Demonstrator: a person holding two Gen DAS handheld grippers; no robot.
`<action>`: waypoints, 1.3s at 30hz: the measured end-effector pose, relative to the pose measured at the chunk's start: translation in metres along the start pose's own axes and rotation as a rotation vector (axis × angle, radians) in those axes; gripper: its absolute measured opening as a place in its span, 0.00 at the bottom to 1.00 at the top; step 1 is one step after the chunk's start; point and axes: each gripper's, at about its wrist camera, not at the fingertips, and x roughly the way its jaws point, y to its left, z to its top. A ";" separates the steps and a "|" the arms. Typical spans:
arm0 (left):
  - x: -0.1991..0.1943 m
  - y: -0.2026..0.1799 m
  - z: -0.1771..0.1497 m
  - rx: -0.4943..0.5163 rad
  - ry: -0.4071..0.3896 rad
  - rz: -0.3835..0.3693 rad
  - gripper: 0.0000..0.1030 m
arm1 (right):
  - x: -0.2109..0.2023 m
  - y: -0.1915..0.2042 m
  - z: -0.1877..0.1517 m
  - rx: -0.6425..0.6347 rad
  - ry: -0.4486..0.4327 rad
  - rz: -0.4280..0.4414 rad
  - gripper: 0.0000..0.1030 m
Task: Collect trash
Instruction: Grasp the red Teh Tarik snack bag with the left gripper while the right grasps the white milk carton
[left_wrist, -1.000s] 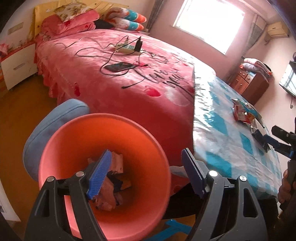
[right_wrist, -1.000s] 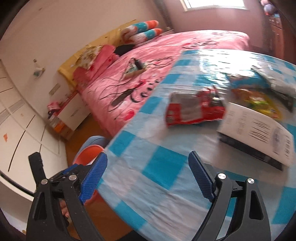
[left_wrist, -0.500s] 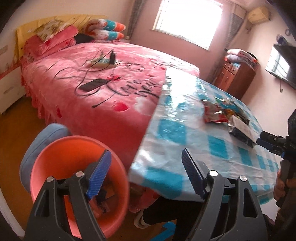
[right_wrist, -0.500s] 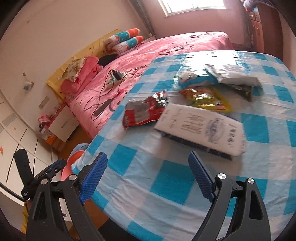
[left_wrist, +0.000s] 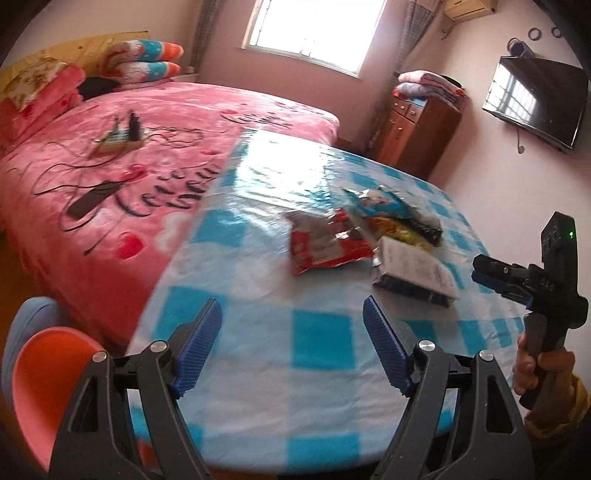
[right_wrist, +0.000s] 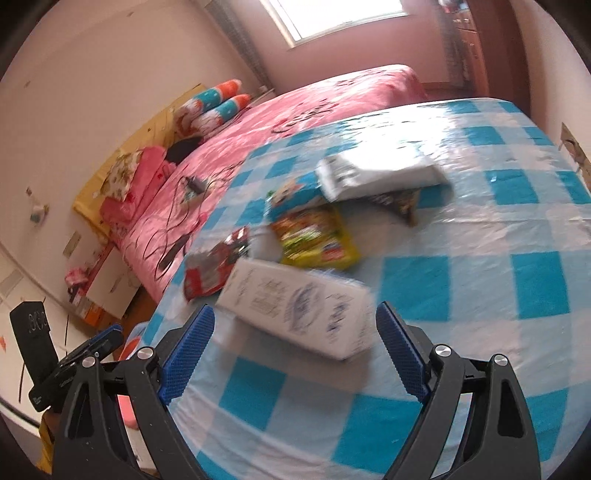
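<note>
Trash lies in a cluster on the blue-checked table: a red wrapper, a white carton, a yellow snack bag, a blue packet and a white bag. My left gripper hangs open and empty over the table's near edge, short of the red wrapper. Open too, my right gripper sits just in front of the white carton, nothing between its fingers. The orange bin stands on the floor at lower left.
A pink bed with cables, a power strip and a phone lies left of the table. A wooden cabinet and a wall TV stand at the far right. A blue stool sits behind the bin.
Both grippers swung from the bin side toward the table's trash. The bin slid to the left view's lower-left corner. The white carton now lies close before the right gripper.
</note>
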 end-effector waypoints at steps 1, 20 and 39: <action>0.007 -0.006 0.006 0.015 0.010 -0.013 0.77 | 0.000 -0.005 0.002 0.005 0.001 -0.002 0.86; 0.106 -0.053 0.064 0.526 0.166 -0.053 0.77 | 0.023 0.007 0.016 -0.136 0.078 0.092 0.86; 0.136 -0.055 0.067 0.616 0.242 -0.094 0.82 | 0.050 0.030 0.010 -0.267 0.127 0.061 0.86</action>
